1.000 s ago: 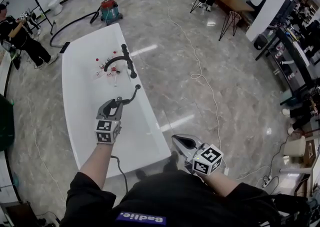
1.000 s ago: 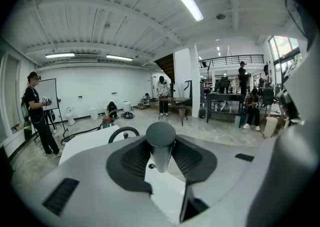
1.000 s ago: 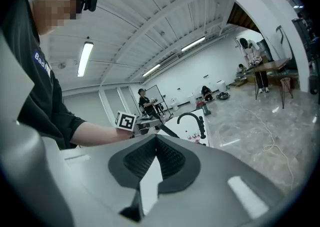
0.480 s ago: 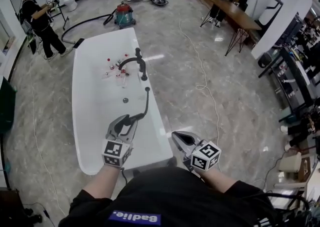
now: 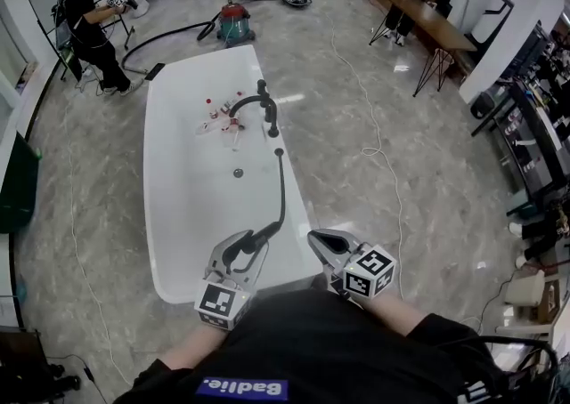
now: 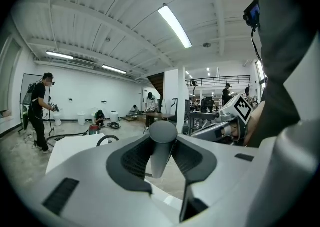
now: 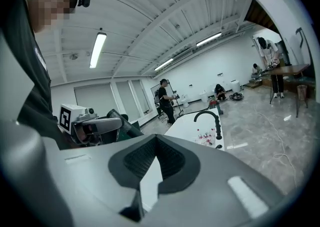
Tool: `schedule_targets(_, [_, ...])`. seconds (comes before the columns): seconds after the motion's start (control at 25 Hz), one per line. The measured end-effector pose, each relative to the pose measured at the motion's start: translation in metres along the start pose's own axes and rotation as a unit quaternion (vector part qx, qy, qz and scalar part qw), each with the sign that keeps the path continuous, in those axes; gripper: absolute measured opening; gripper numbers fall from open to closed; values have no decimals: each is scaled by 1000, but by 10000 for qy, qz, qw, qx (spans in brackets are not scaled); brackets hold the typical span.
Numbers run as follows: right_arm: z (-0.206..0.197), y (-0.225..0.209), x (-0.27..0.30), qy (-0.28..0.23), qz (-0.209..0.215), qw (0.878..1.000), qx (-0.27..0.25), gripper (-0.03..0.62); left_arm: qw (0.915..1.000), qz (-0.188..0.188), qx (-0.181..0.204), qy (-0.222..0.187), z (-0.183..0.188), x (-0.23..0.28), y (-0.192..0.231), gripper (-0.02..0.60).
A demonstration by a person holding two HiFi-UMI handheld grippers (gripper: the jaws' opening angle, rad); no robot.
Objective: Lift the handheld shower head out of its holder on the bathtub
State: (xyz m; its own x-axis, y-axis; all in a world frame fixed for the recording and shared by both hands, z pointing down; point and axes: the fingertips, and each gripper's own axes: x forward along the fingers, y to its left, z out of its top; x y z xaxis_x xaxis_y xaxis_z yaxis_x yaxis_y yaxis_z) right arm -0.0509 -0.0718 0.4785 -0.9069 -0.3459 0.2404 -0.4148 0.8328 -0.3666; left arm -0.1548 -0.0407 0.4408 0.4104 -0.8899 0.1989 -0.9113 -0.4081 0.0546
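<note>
Since a second ago you have drawn your left gripper [image 5: 250, 243] back from the middle of the bathtub [image 5: 178, 215] toward your body; it now sits over the tub's near end. The black hose [image 5: 282, 193], short before, now runs in a long curve from the holder [image 5: 279, 153] on the tub's right rim down to the jaws. Your right gripper [image 5: 316, 238] has shifted only a little and remains just off the tub's near right corner.

The shower head [image 6: 162, 143] is out of its holder and clamped between the left jaws. In the left gripper view its rounded grey end faces the camera, with a dark pad pressing on either side. The right jaws are together with nothing between them; only the white tub shows through the gap behind their tips. The two grippers lie side by side, near each other but apart.

Farther up the tub, the black faucet [image 5: 264, 104] stands on the same rim beyond the holder. A few small bottles [image 5: 223, 113] lie in the basin beside it, and the drain [image 5: 238, 173] is nearer you. A red vacuum cleaner [image 5: 236, 24] sits on the floor past the tub's far end. A person [image 5: 89, 24] stands to its left, and a white cable [image 5: 374, 140] trails across the floor on the right. Nothing lies between the grippers and the tub.
</note>
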Motion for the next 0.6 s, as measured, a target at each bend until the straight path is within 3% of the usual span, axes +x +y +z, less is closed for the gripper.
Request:
schedule_targets(0.44, [-9,22,10,78,127,9994,-299,2,9992,-281,275,105,-14,-9,-20,137])
schedule_targets(0.6, [-12,27,10,82,170,9993,-332,2,9993,-296,212,124,-17,-15,-24,137])
